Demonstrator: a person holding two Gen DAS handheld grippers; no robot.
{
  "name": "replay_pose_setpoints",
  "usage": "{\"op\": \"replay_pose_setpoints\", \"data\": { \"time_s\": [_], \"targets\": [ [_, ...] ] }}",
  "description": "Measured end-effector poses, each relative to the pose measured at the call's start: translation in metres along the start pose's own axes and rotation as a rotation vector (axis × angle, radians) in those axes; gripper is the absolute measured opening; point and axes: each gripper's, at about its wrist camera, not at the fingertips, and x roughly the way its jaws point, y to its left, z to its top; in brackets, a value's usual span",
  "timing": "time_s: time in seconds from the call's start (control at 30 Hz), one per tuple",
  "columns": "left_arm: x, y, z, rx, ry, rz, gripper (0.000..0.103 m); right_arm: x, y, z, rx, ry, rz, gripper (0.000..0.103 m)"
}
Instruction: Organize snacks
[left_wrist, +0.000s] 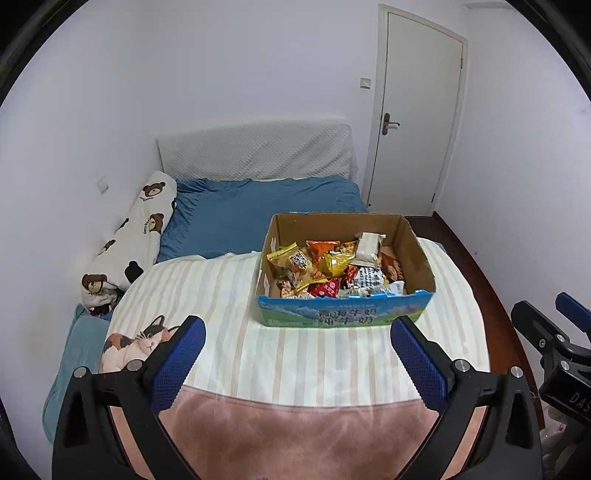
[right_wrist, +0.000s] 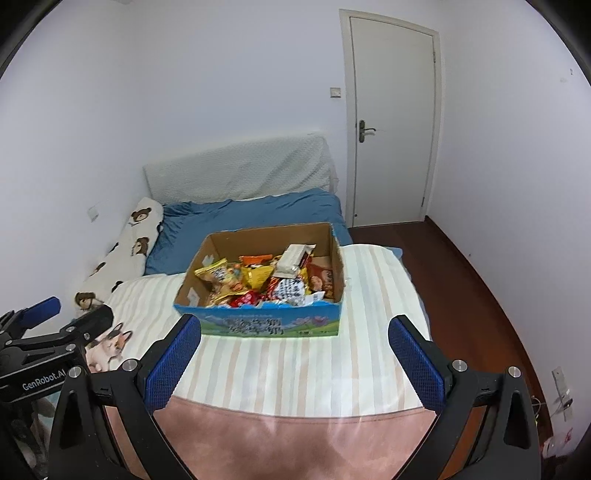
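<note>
An open cardboard box (left_wrist: 417, 254) with a blue-green printed front stands on the striped blanket (left_wrist: 295, 350) on the bed. It holds several snack packets (left_wrist: 328, 266) in yellow, orange, red and white wrappers. It also shows in the right wrist view (right_wrist: 336, 269), with the packets (right_wrist: 266, 280) inside. My left gripper (left_wrist: 297, 328) is open and empty, held just short of the box front. My right gripper (right_wrist: 293, 326) is open and empty, also just short of the box. Each gripper shows at the edge of the other's view.
A bear-print pillow (left_wrist: 136, 236) lies along the left wall. A blue sheet (left_wrist: 258, 214) and padded headboard (left_wrist: 255, 151) lie behind the box. A closed white door (left_wrist: 413, 110) and dark wood floor (right_wrist: 461, 288) are to the right.
</note>
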Motion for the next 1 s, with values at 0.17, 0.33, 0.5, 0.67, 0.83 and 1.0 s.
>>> {"op": "replay_pose_setpoints", "data": {
  "time_s": [0.17,0.33,0.5,0.67,0.83,1.0],
  "targets": [
    [0.029,-0.004,0.009,0.011,0.017,0.022,0.103,0.033,0.000,0.008,0.002,0.017,-0.011,0.103],
    [0.063,-0.006,0.017,0.003,0.055,0.034,0.103,0.064,0.001,0.015,0.001,0.027,-0.035,0.103],
    [0.097,-0.008,0.022,0.004,0.114,0.039,0.103,0.105,0.002,0.019,0.000,0.073,-0.050,0.103],
    [0.127,-0.009,0.027,0.011,0.167,0.050,0.103,0.140,-0.002,0.020,0.008,0.137,-0.056,0.103],
    [0.145,-0.009,0.032,0.014,0.189,0.052,0.103,0.160,-0.006,0.021,0.020,0.167,-0.064,0.103],
    [0.156,-0.012,0.034,0.024,0.207,0.036,0.103,0.171,-0.009,0.024,0.028,0.179,-0.071,0.103]
  ]
}}
